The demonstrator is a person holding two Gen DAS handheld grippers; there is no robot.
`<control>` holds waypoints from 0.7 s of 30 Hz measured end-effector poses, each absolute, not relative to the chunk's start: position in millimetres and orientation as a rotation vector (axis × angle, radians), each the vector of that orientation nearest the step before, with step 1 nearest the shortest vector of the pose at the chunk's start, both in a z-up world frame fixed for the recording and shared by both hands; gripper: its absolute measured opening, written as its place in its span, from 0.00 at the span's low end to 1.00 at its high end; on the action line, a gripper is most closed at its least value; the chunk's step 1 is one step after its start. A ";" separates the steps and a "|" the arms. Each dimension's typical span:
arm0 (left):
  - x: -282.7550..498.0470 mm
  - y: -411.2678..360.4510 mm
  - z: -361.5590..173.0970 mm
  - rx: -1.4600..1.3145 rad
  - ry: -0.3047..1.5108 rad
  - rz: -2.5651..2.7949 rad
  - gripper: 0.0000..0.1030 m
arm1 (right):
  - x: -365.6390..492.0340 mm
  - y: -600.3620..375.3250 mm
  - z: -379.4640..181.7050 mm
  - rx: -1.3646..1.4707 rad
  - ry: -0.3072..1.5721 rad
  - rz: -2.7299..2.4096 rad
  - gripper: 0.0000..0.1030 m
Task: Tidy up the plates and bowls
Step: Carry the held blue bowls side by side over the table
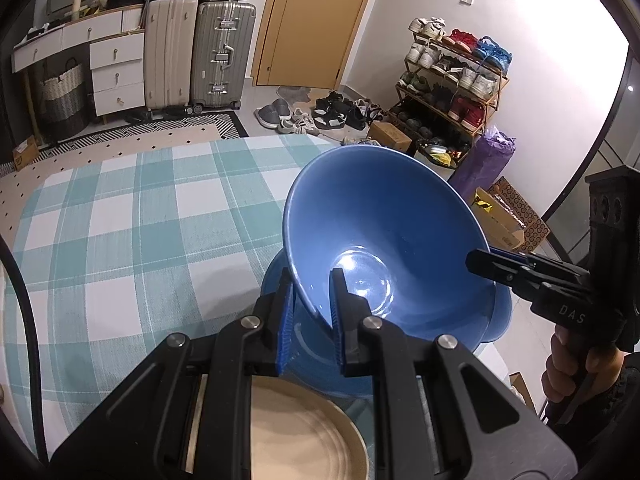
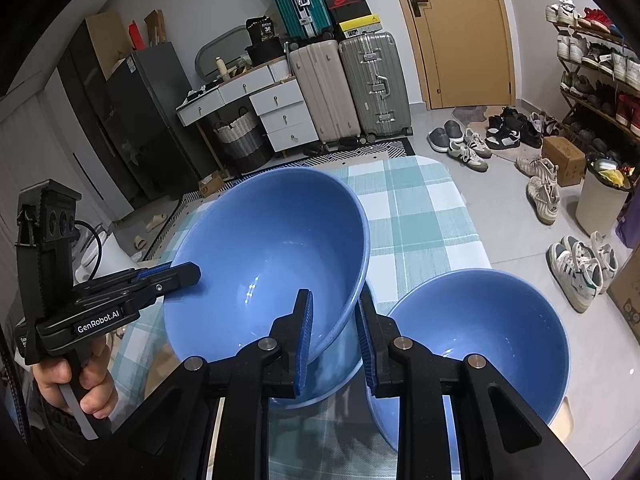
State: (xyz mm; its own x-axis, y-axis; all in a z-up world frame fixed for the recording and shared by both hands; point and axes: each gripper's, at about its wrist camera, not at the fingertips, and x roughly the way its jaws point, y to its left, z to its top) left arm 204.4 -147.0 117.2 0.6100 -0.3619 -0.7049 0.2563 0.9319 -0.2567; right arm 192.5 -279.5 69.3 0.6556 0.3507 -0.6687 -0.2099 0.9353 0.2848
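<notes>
- Left wrist view: the left gripper is clamped on the near rim of a blue bowl, one blue pad outside the wall and one inside, the jaws almost fully closed with only the thin wall between them.
- The blue bowl is tilted, its mouth turned up and toward this camera, its base lower and farther off; it hangs above the right edge of the checked tablecloth.
- A second blue bowl sits directly under it, only its rim showing at the left and right.
- A beige plate lies below the gripper, near the bottom of the view.
- The right gripper comes in from the right, its tips meeting the far right rim of the held bowl; a hand grips its handle.
- Right wrist view: the right gripper straddles the near rim of the blue bowl, jaws narrowly apart; the inner pad lies against the wall, while I cannot tell whether the outer pad touches.
- Here the bowl leans with its mouth up and toward the camera, above the tablecloth.
- The left gripper meets the bowl's left rim, held by a hand.
- The second blue bowl stands upright just right of the held one, at the table's near corner.
</notes>
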 end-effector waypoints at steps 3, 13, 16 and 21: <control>206.2 -145.2 107.7 -0.134 0.855 -0.351 0.12 | 195.5 -276.5 62.5 0.187 0.807 0.320 0.22; 211.9 -144.6 80.1 -0.097 0.878 -0.319 0.12 | 202.2 -270.2 36.1 0.170 0.847 0.315 0.23; 215.0 -144.9 71.6 -0.087 0.887 -0.306 0.12 | 203.9 -268.0 30.2 0.165 0.858 0.315 0.23; 217.1 -145.6 60.1 -0.072 0.895 -0.289 0.12 | 205.1 -264.3 22.7 0.156 0.870 0.310 0.23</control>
State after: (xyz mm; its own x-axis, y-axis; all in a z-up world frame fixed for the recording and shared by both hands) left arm 217.1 -145.6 60.1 0.5899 -0.2778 -0.7582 0.2184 0.9588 -0.1815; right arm 205.1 -264.3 22.6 0.6038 0.3299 -0.7257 -0.2035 0.9440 0.2598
